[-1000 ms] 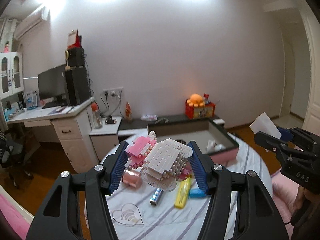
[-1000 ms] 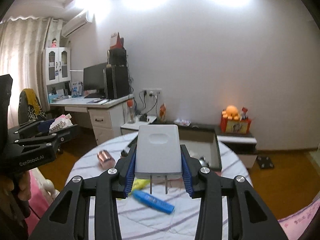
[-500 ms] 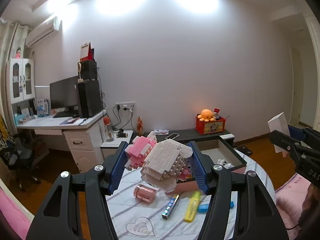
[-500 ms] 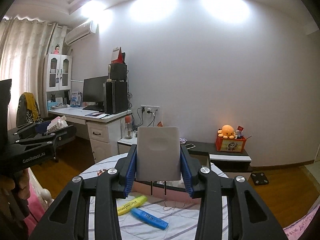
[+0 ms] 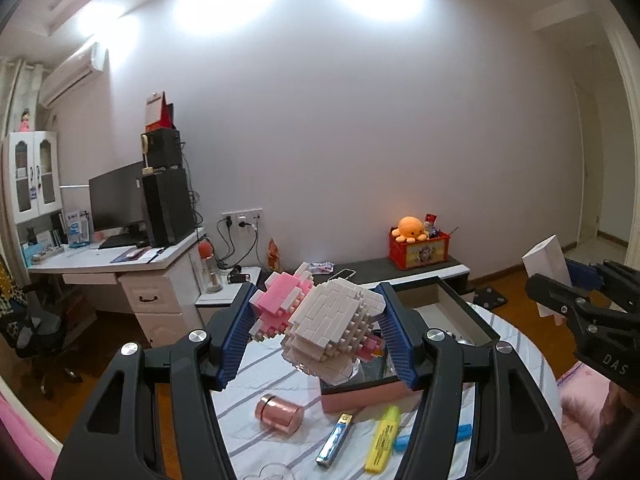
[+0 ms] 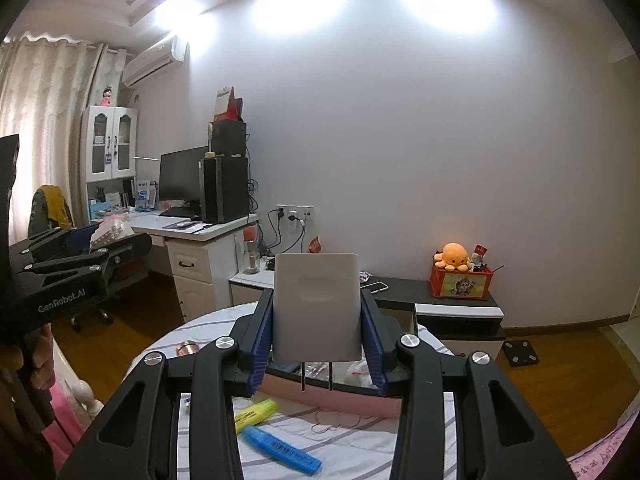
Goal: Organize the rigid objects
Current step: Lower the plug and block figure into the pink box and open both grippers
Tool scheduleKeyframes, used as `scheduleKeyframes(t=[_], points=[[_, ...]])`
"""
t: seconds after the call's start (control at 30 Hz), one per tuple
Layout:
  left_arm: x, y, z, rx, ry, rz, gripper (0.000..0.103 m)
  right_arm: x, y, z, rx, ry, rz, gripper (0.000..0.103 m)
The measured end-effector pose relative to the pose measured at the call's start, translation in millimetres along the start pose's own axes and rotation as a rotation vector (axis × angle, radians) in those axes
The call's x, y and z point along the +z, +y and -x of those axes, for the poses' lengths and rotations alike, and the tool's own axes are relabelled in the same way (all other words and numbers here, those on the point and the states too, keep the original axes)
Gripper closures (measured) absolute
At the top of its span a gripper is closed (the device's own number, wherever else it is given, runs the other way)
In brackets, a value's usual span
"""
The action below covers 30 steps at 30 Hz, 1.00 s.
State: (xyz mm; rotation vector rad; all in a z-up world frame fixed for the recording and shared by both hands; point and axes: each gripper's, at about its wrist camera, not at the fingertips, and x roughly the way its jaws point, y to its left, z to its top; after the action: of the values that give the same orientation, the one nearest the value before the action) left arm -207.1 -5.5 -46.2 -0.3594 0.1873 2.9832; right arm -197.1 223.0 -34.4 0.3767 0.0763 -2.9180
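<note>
From the left wrist, the left claw (image 5: 316, 330) pinches a pink-and-white brick figure (image 5: 326, 330), now above the pink box's (image 5: 360, 398) near wall rather than over the loose items as before; a copper tin (image 5: 279, 414), a lighter (image 5: 334, 438) and a yellow highlighter (image 5: 383, 433) lie on the striped counter (image 5: 256, 372) by its near edge. From the right wrist, the right claw (image 6: 316, 344) grips a white charger (image 6: 316, 306), prongs down, raised higher than earlier above the box (image 6: 332, 400); a blue highlighter (image 6: 280, 449) lies nearer. A desk (image 6: 200, 236) stands against the far wall.
</note>
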Motion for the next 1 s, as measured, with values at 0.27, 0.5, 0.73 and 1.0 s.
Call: scheduleKeyframes(t=[0.27, 0.5, 0.73, 1.0], points=[[-3, -13, -59, -0.051, 0.075, -0.028, 0.042, -7, -25, -50, 0.001, 0.06, -0.024, 0.062], [-26, -36, -128, -0.107, 0.199, -0.046, 0.042, -34, -41, -113, 0.019, 0.169, -0.049, 0.062], [-63, -56, -187, -0.129, 0.328, -0.058, 0.042, -69, -48, -174, 0.06, 0.307, -0.086, 0.062], [-83, -63, -208, -0.128, 0.365, -0.034, 0.038, -90, -51, -194, 0.08, 0.337, -0.112, 0.062]])
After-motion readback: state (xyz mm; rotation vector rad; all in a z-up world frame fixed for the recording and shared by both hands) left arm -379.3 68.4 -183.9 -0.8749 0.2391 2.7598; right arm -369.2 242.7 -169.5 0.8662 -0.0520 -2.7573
